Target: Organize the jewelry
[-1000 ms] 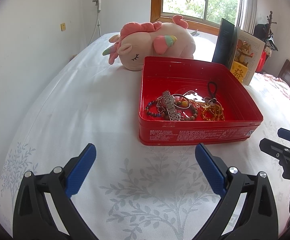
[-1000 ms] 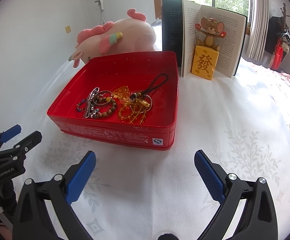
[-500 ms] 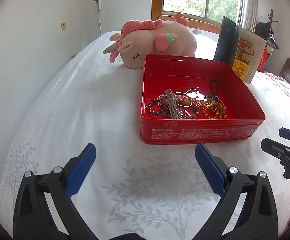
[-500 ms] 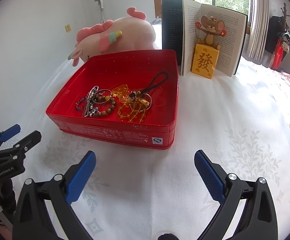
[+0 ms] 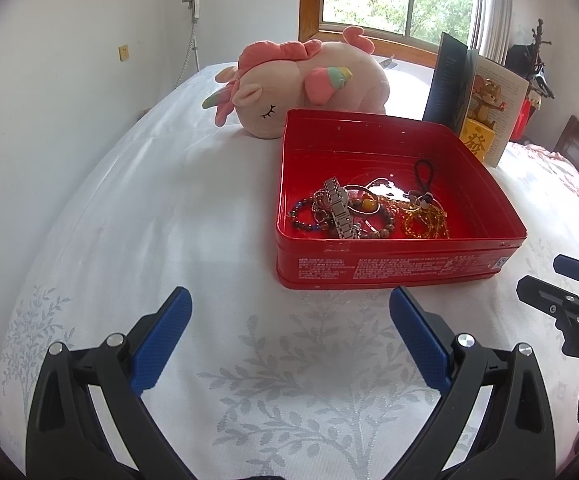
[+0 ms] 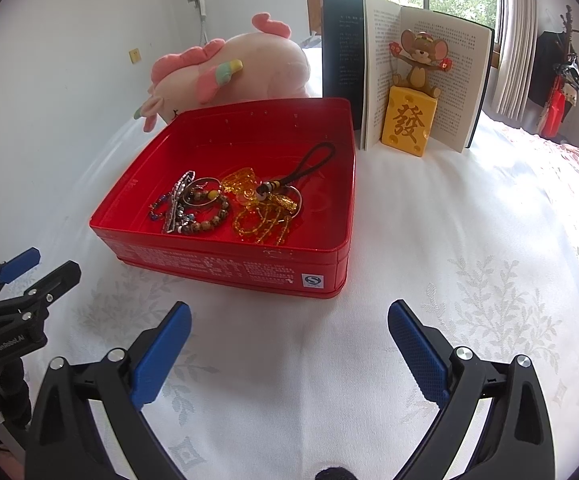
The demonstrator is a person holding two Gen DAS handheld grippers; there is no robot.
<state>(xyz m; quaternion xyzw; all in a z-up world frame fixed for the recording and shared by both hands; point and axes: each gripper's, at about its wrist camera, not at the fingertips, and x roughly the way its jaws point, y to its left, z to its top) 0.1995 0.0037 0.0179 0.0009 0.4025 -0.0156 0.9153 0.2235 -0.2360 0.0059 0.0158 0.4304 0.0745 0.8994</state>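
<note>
The white bedspread (image 5: pixel 177 208) lies bare in front of and to the left of the red tin (image 6: pixel 225 268), and bare again to its right, so a gripper can pass on those three sides; the left gripper (image 5: pixel 289 340) and right gripper (image 6: pixel 289 344), both spread wide and empty, hover over the bare stretch in front. Behind the tin the way is blocked: the plush unicorn (image 5: pixel 301 80) lies just beside its far left corner and the open book (image 6: pixel 417 68) with the mouse figurine (image 6: pixel 409 120) stands just beside its far right corner. The tin is open on top, its near half filled by tangled jewelry (image 6: pixel 225 204) and its far half bare.
</note>
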